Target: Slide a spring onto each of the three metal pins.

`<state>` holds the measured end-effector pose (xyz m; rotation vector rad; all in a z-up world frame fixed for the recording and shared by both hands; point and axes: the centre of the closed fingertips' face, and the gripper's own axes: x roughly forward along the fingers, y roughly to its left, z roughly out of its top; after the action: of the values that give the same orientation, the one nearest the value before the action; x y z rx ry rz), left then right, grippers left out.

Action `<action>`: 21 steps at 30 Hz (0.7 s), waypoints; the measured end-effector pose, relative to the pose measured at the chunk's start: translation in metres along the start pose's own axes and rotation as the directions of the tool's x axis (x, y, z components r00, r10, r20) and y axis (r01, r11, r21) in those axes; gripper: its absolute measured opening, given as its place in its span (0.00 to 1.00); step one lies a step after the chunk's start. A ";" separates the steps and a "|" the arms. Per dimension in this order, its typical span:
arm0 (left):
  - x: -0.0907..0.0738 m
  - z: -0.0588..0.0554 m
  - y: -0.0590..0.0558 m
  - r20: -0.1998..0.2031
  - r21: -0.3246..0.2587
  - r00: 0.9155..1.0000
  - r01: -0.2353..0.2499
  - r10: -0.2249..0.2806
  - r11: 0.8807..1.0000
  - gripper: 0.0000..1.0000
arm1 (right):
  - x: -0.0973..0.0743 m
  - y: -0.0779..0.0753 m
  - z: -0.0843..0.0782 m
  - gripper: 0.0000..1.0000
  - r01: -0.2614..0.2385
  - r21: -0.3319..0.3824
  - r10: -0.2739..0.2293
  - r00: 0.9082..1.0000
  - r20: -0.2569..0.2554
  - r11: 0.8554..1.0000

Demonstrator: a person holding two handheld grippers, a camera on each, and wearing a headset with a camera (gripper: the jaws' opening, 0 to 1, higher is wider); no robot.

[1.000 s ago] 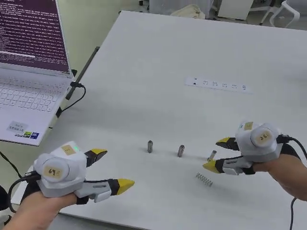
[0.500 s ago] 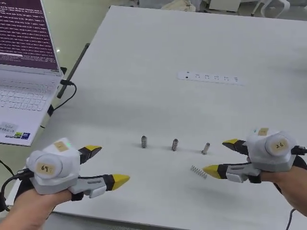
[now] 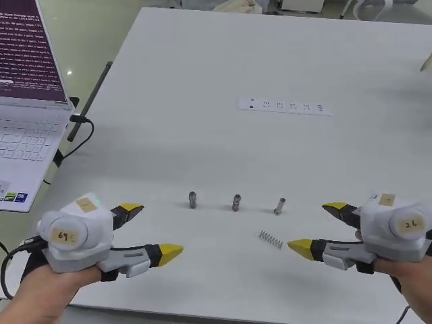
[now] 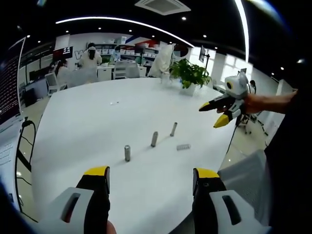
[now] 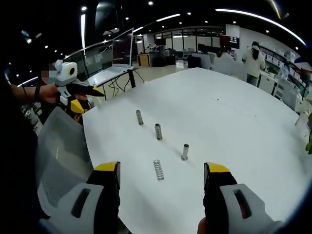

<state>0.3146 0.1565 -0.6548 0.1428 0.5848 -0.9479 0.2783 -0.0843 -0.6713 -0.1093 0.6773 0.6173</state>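
Now we hold the left hand-held gripper point(image 3: 156, 229) and right hand-held gripper point(image 3: 314, 225) wide apart, empty; a loose spring point(image 3: 270, 238) lies near the bare pin point(image 3: 279, 206) (the other pins point(image 3: 192, 200) wear springs).

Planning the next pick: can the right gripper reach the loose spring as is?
Likely yes: the right gripper is open, and the loose spring lies flat on bare table just ahead of it, clear of the nearest pin.

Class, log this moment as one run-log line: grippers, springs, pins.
left gripper open, empty | right gripper open, empty | loose spring flat on table near bare-looking right pin | left pin, middle pin look sprung
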 end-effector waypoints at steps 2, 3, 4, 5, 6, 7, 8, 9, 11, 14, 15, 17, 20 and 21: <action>0.002 0.002 -0.003 -0.003 0.005 1.000 0.006 -0.006 1.000 0.65 | -0.002 0.000 -0.002 0.68 0.006 0.004 -0.006 1.000 -0.001 1.000; 0.004 0.002 -0.004 -0.004 0.008 1.000 0.011 -0.011 1.000 0.65 | -0.003 -0.001 -0.003 0.68 0.011 0.011 -0.011 1.000 0.000 1.000; 0.005 0.002 -0.006 -0.005 0.011 1.000 0.015 -0.015 1.000 0.65 | -0.004 -0.001 -0.004 0.68 0.015 0.017 -0.015 1.000 0.004 1.000; 0.006 0.003 -0.008 -0.007 0.015 1.000 0.021 -0.021 1.000 0.65 | -0.005 -0.001 -0.005 0.68 0.017 0.026 -0.017 1.000 0.008 1.000; 0.007 0.004 -0.009 -0.008 0.019 1.000 0.025 -0.025 1.000 0.65 | -0.005 0.000 -0.005 0.68 0.017 0.030 -0.017 1.000 0.009 0.999; 0.009 0.005 -0.011 -0.009 0.021 1.000 0.030 -0.029 0.999 0.65 | -0.006 0.000 -0.006 0.68 0.018 0.034 -0.018 1.000 0.010 0.999; 0.010 0.005 -0.013 -0.011 0.025 0.999 0.037 -0.037 0.999 0.65 | -0.007 0.001 -0.007 0.69 0.019 0.036 -0.019 1.000 0.009 0.999; 0.012 0.006 -0.015 -0.014 0.032 0.999 0.045 -0.044 0.998 0.65 | -0.007 0.001 -0.008 0.69 0.019 0.037 -0.020 1.000 0.007 0.999; 0.015 0.007 -0.018 -0.017 0.038 0.998 0.055 -0.054 0.998 0.65 | -0.009 0.002 -0.010 0.69 0.023 0.040 -0.023 1.000 0.005 0.999; 0.020 0.010 -0.022 -0.022 0.050 0.997 0.073 -0.072 0.996 0.65 | -0.012 0.003 -0.010 0.69 0.024 0.056 -0.025 1.000 0.016 0.998; 0.022 0.011 -0.023 -0.022 0.054 0.997 0.077 -0.076 0.996 0.65 | -0.012 0.003 -0.011 0.69 0.025 0.058 -0.026 1.000 0.015 0.998; 0.024 0.012 -0.026 -0.026 0.062 0.996 0.088 -0.086 0.994 0.65 | -0.013 0.003 -0.012 0.70 0.026 0.057 -0.027 1.000 0.013 0.998; 0.031 0.015 -0.032 -0.037 0.084 0.993 0.113 -0.110 0.990 0.65 | -0.016 0.002 -0.013 0.70 0.031 0.062 -0.032 0.999 0.016 0.998; 0.033 0.016 -0.033 -0.039 0.089 0.993 0.118 -0.115 0.989 0.65 | -0.017 0.002 -0.013 0.70 0.032 0.064 -0.033 0.999 0.018 0.997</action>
<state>0.3093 0.1073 -0.6550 0.2085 0.5860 -1.0883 0.2598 -0.0951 -0.6713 -0.0553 0.6749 0.5646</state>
